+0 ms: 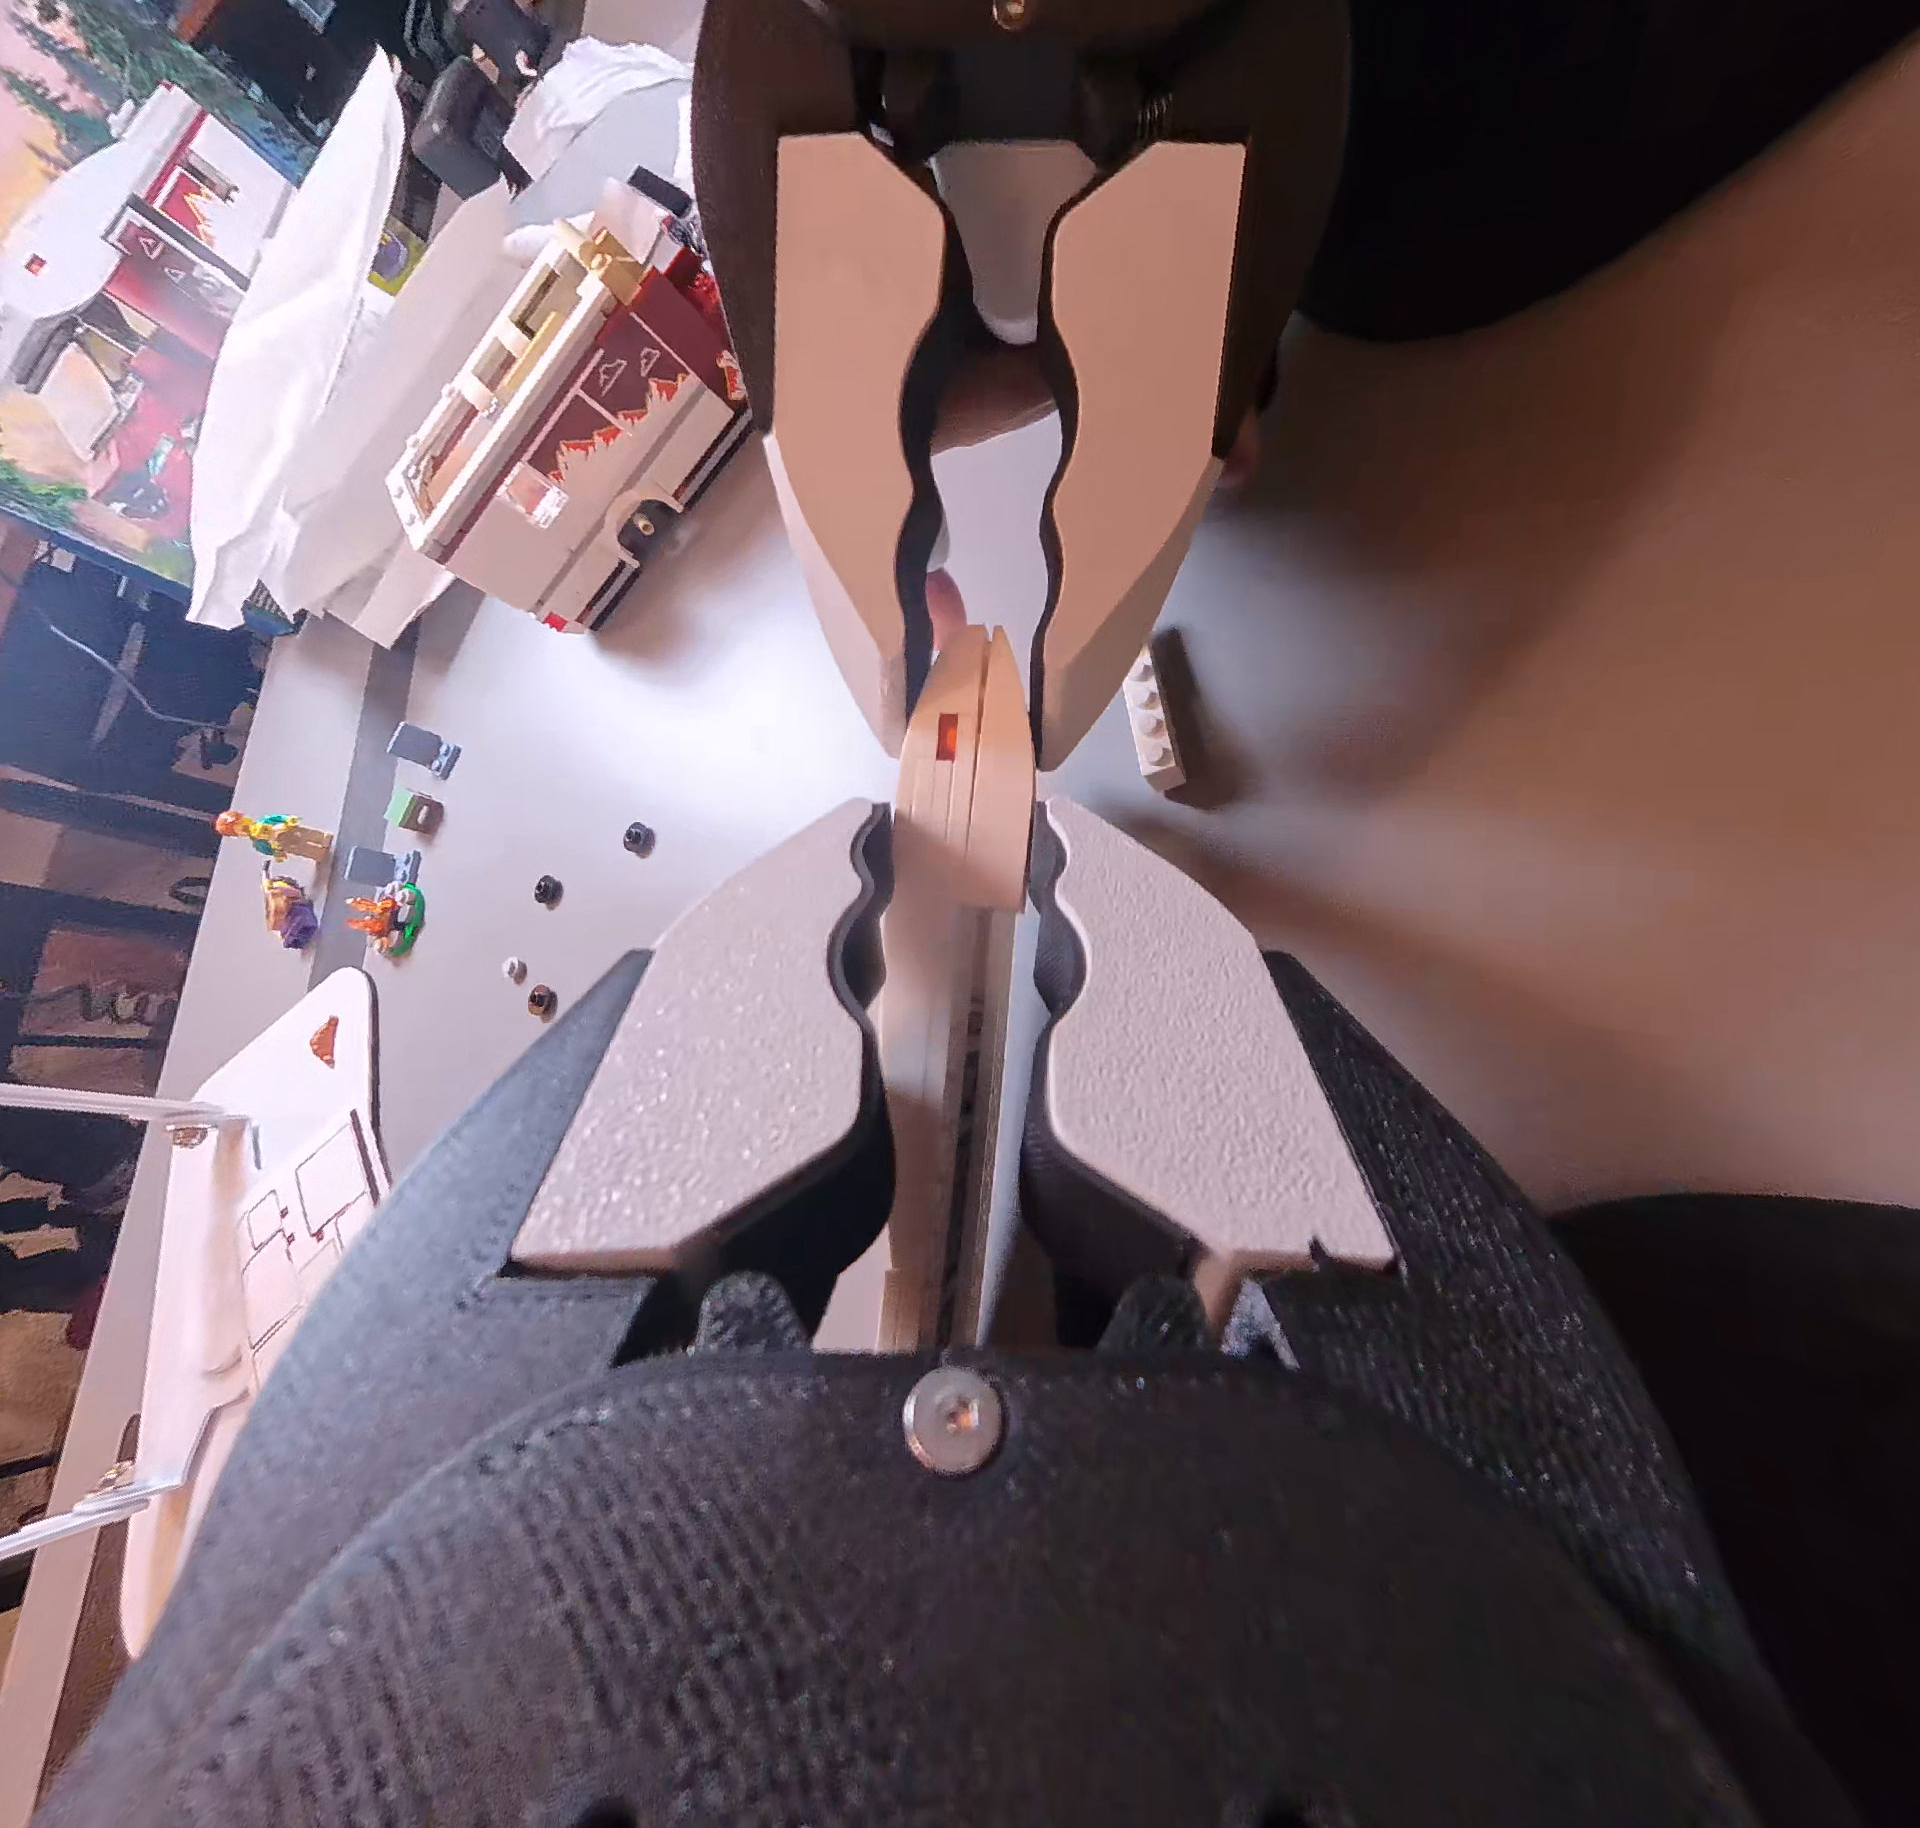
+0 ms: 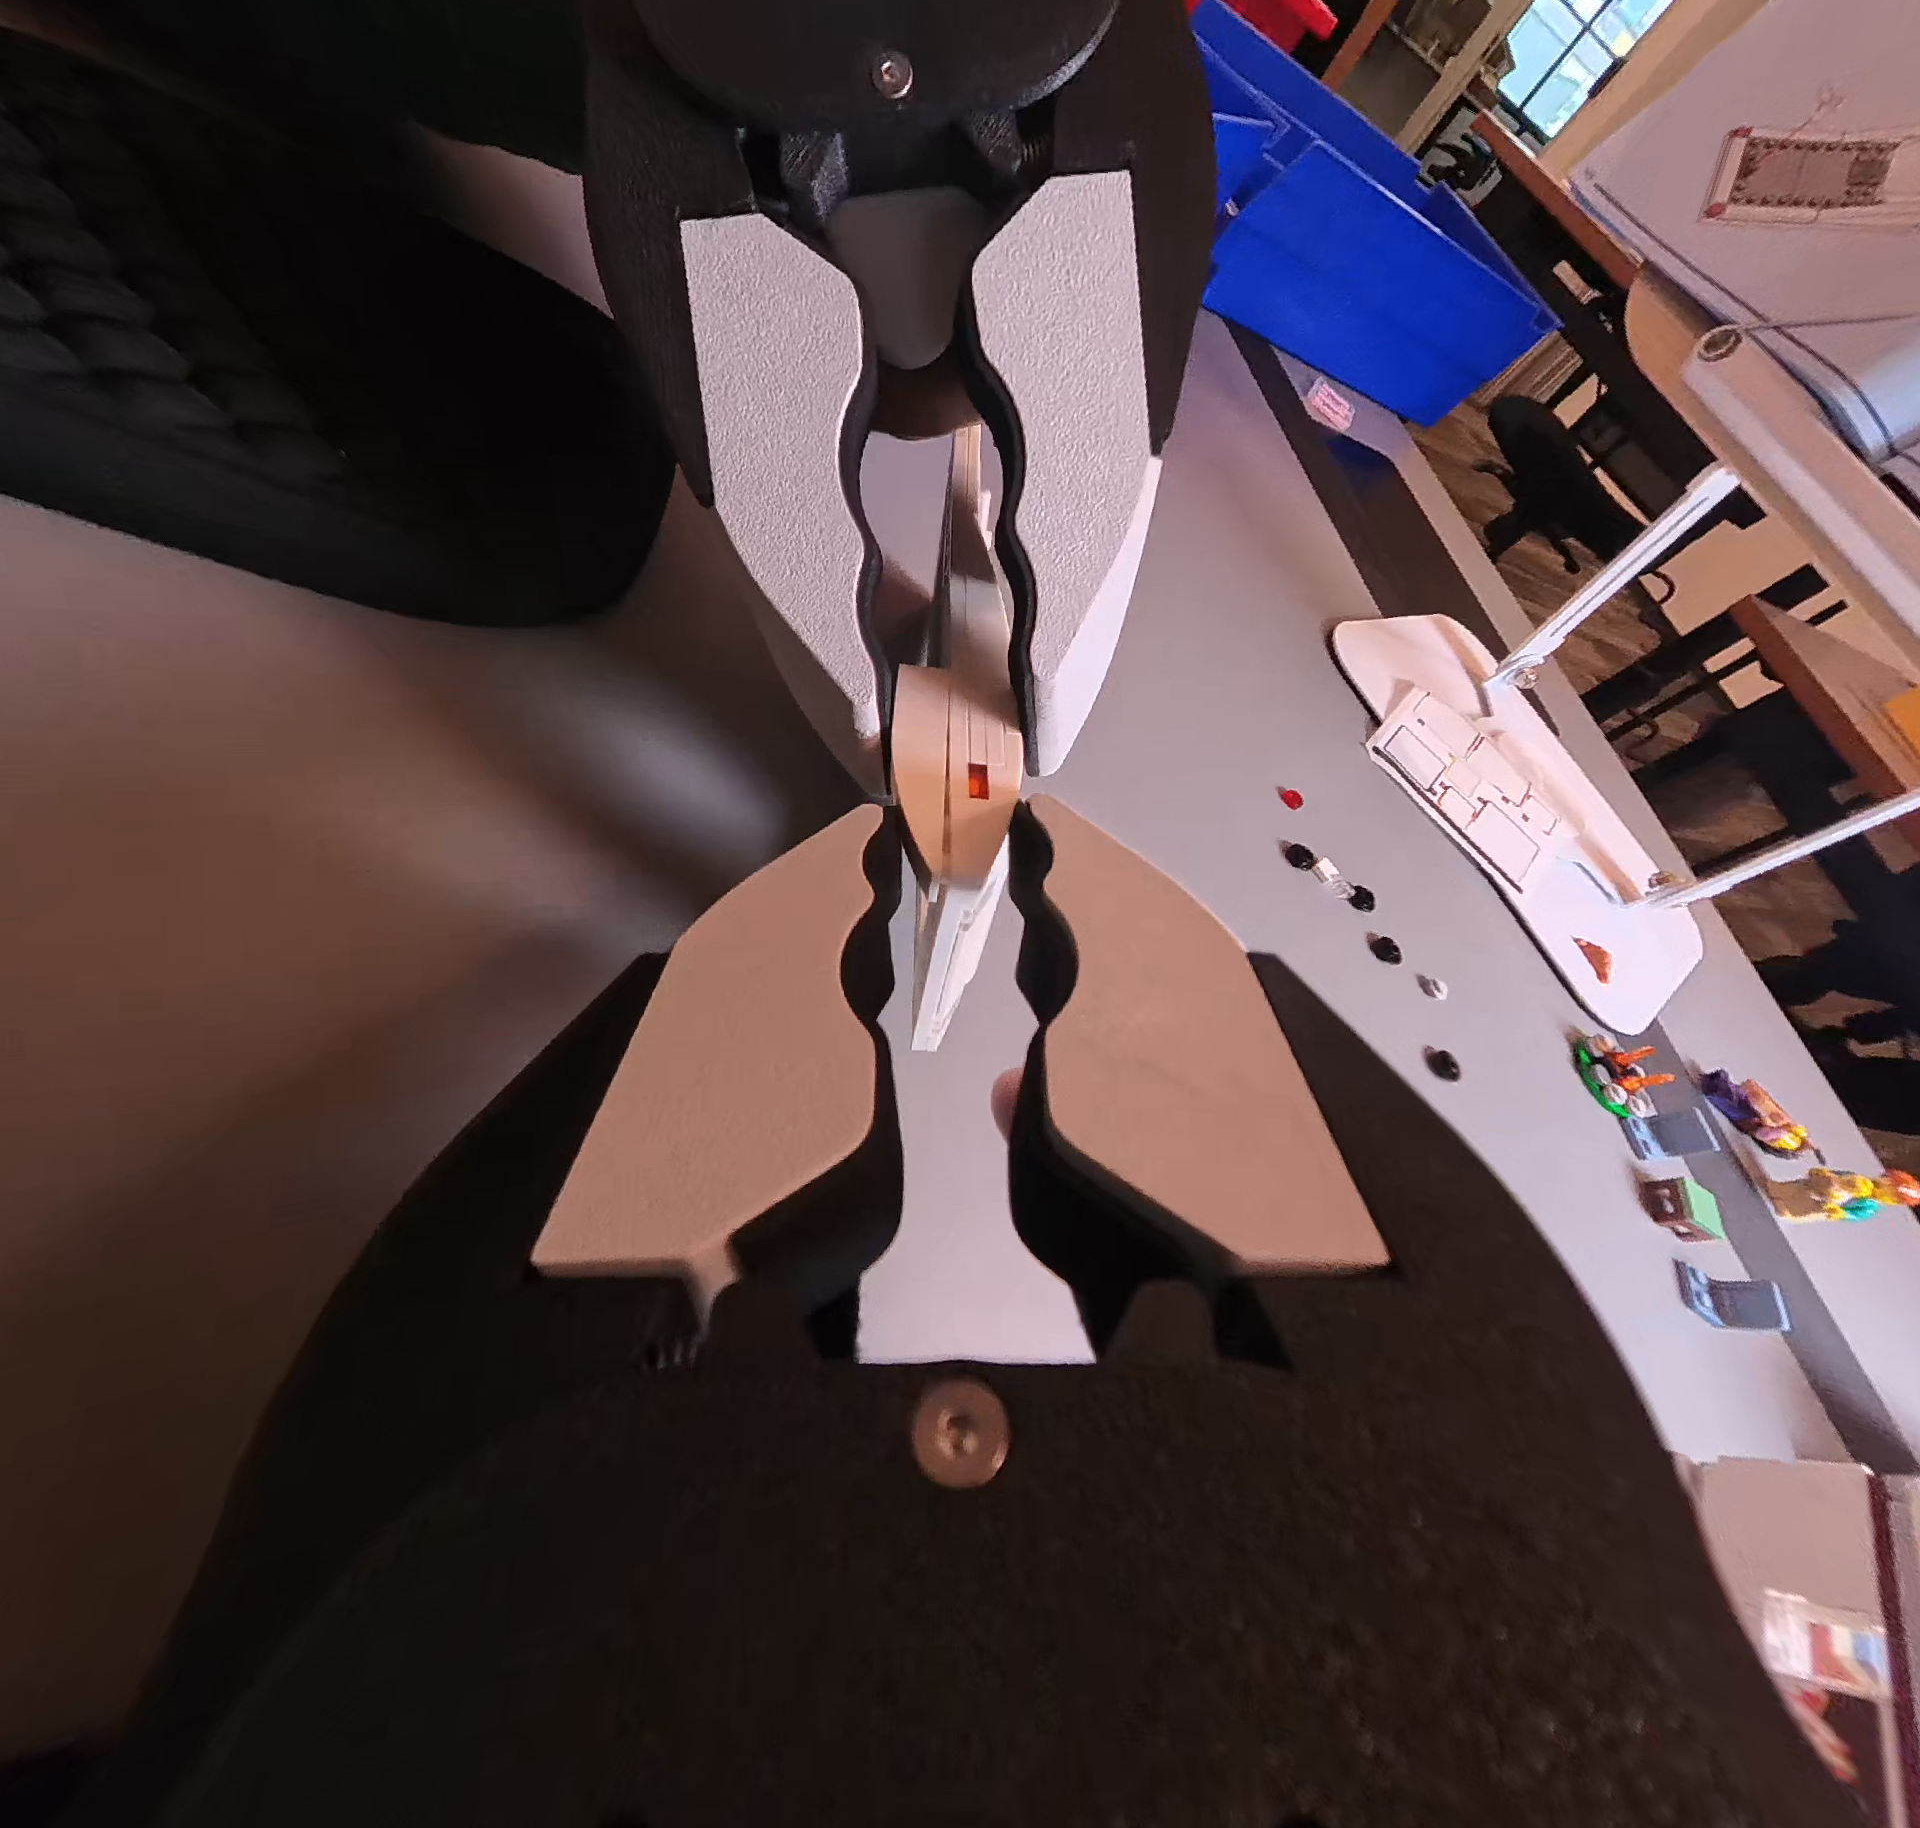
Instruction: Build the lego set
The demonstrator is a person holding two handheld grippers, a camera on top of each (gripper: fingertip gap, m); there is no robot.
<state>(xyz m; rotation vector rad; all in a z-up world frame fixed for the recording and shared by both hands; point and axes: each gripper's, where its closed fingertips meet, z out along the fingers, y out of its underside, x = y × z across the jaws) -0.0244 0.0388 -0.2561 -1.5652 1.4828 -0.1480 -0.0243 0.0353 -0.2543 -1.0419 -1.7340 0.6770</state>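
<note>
Brick-built panel [image 1: 961,843], smooth, tan and curved with one small orange window, hangs above the grey counter [image 1: 675,698], pinched at opposite ends by both claws: left claw [image 1: 961,828] and right claw [image 2: 956,822] meet tip to tip (wavy black pads pressed on it). Nearby lie black studs [image 2: 1382,947], minifigures [image 1: 275,833], a white brick [image 1: 1158,729] and a red-and-white model [image 1: 582,428].

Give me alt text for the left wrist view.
Two grey-fingered tools, left and right, meet tip to tip, both clamping one tan brick-built panel above a grey table. A red-and-white toy-brick van stands behind.
</note>
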